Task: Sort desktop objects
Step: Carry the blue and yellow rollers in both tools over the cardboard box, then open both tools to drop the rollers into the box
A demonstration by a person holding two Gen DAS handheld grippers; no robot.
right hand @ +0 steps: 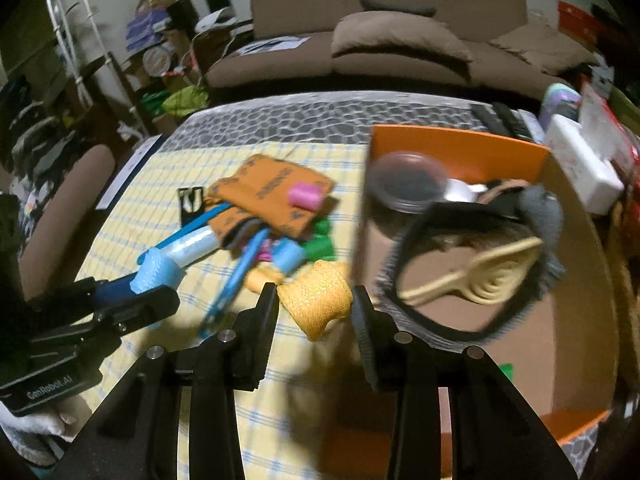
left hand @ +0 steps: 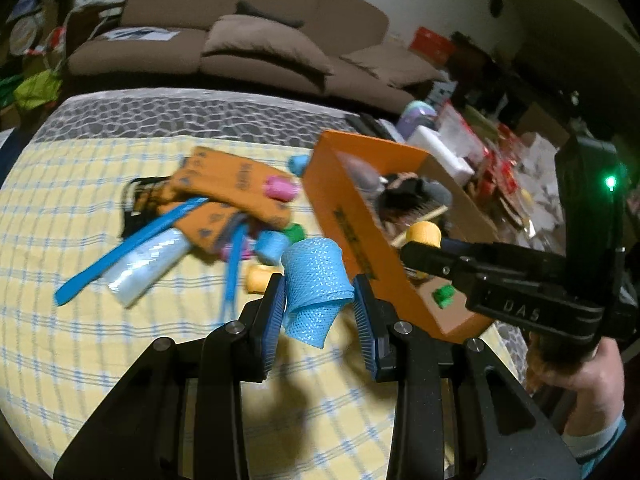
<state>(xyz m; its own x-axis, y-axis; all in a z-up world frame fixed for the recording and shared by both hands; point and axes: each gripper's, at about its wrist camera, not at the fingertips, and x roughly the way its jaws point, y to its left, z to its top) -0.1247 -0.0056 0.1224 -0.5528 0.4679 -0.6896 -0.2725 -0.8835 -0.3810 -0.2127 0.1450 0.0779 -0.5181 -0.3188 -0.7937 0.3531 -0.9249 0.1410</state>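
Note:
My left gripper (left hand: pixel 319 296) is shut on a blue mesh hair roller (left hand: pixel 316 280), held above the yellow checked cloth just left of the orange box (left hand: pixel 344 208). My right gripper (right hand: pixel 314 304) is shut on a yellow mesh roller (right hand: pixel 318 298), lifted near the box's (right hand: pixel 452 140) left wall. In the left wrist view the right gripper (left hand: pixel 416 242) reaches over the box with the yellow roller (left hand: pixel 424 234) at its tip. In the right wrist view the left gripper (right hand: pixel 156 280) shows at the left with the blue roller (right hand: pixel 160 272).
A pile lies on the cloth: orange pouches (left hand: pixel 232 184), a pink roller (left hand: pixel 280 188), blue toothbrushes (left hand: pixel 120 252), a white tube (left hand: pixel 144 264), more rollers (left hand: pixel 272 246). The box holds a jar (right hand: pixel 404 186), a black headband (right hand: pixel 440 280) and a wooden comb (right hand: pixel 480 276). A sofa (right hand: pixel 400 40) stands behind.

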